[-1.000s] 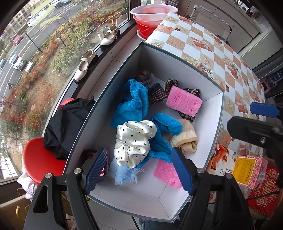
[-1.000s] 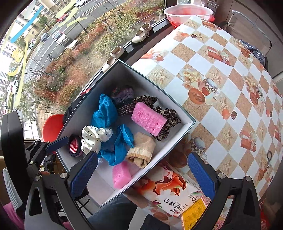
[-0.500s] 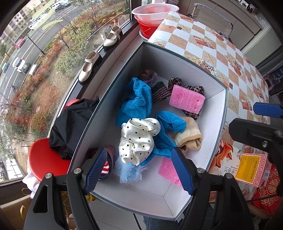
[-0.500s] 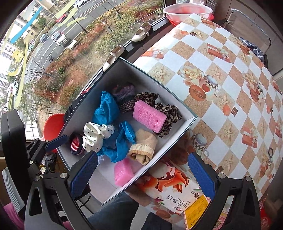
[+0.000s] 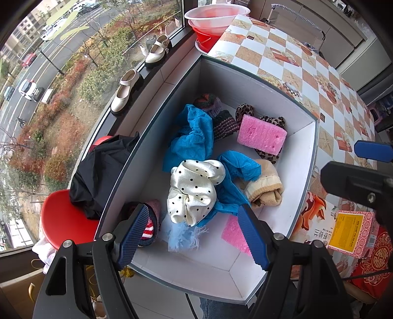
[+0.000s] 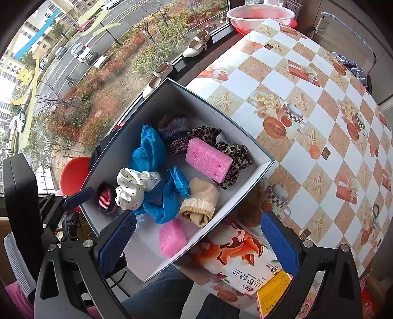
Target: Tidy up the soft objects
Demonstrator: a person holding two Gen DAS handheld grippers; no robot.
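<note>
A white box (image 5: 289, 176) (image 6: 235, 137) holds soft things: a pink sponge (image 5: 261, 134) (image 6: 208, 160) on leopard-print cloth, blue cloths (image 5: 194, 135) (image 6: 149, 149), a white polka-dot cloth (image 5: 194, 191) (image 6: 132, 186), a beige sock (image 5: 265, 189) (image 6: 200, 200), a second pink sponge (image 5: 233, 233) (image 6: 172, 238) and a striped knit piece (image 5: 149, 225) (image 6: 106, 200). My left gripper (image 5: 194, 235) hangs open above the box's near end with nothing between its fingers. My right gripper (image 6: 199, 243) stands open over the box's corner, also empty.
The box sits on a table with a checked cloth (image 6: 307, 103). A printed carton (image 6: 245, 260) (image 5: 316, 225) lies beside the box. Shoes (image 5: 127, 90) stand on the window sill. A red chair (image 5: 63, 218) with black cloth is at the left, and basins (image 5: 216, 19) at the far end.
None of the things in the box has moved. Both views have shifted only slightly; both grippers stay open and empty.
</note>
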